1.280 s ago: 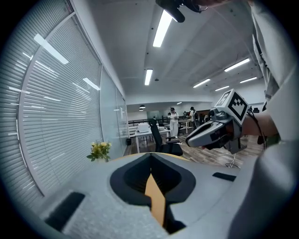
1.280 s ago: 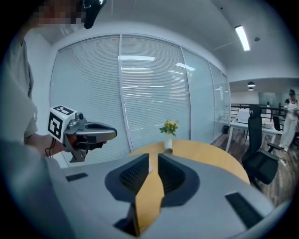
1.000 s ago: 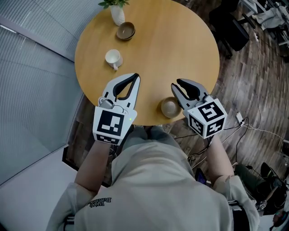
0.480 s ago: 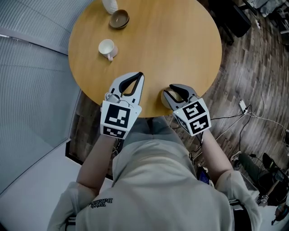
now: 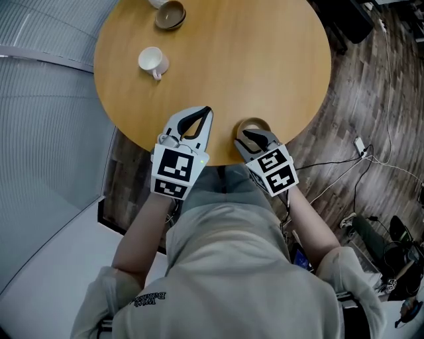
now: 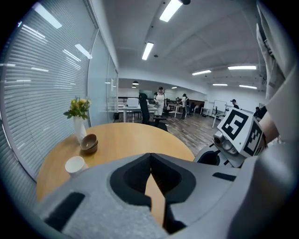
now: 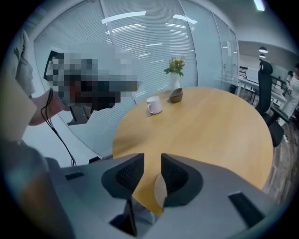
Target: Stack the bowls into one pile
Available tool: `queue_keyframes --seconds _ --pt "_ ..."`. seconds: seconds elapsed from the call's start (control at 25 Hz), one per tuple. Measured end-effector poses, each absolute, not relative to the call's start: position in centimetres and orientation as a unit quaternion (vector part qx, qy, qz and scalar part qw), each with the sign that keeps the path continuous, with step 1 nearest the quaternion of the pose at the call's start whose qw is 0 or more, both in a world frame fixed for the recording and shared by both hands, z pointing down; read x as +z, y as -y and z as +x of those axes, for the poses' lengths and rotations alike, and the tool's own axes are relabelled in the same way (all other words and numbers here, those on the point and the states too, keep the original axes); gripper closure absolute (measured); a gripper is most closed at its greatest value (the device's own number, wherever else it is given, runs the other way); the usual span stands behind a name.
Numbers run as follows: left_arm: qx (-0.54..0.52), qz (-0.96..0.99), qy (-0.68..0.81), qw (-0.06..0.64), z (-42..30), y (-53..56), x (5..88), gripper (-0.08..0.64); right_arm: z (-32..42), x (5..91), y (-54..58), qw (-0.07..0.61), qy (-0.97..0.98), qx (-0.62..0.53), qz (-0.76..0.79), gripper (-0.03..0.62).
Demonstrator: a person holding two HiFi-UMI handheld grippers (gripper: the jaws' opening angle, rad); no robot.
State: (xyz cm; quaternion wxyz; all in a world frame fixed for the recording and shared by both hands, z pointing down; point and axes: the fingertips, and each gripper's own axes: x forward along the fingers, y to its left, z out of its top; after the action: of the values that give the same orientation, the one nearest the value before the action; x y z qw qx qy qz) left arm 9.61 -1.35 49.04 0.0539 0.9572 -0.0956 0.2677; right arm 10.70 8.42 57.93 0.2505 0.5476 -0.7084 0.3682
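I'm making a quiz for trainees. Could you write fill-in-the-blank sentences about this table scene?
The white cup stands on a ___ wooden table.
The left tongs are ___, holding nothing.
The beige bowl at the table's near edge lies by the ___ tongs.
The vase holds ___ flowers.
Missing words: round; shut; right; yellow.

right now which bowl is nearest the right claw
The tan bowl at the table's near edge, right at the right claw; the brown bowls sit far across.
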Motion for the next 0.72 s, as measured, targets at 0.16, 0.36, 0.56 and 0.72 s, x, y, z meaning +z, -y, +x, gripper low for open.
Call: queue_keyframes --seconds 0.16,0.36,0.56,0.72 --pt "0.284 0.952 0.089 0.072 9.5 1.0 51.5 0.539 9.9 60.7 -9.0 0.276 0.704 0.38 0.533 0.48" --pt "0.305 0.944 0.084 0.093 9.0 0.5 54.1 0.538 9.8 63.3 -9.6 0.299 0.686 0.397 0.531 0.479" --pt "0.322 0.939 0.076 0.097 8.4 -0.1 55.4 0.538 9.8 65.3 -10.1 0.308 0.66 0.421 0.54 0.48" --pt "0.328 0.936 0.075 0.105 8.0 -0.5 56.1 0.538 9.5 66.0 -10.0 0.307 0.656 0.424 0.543 0.48"
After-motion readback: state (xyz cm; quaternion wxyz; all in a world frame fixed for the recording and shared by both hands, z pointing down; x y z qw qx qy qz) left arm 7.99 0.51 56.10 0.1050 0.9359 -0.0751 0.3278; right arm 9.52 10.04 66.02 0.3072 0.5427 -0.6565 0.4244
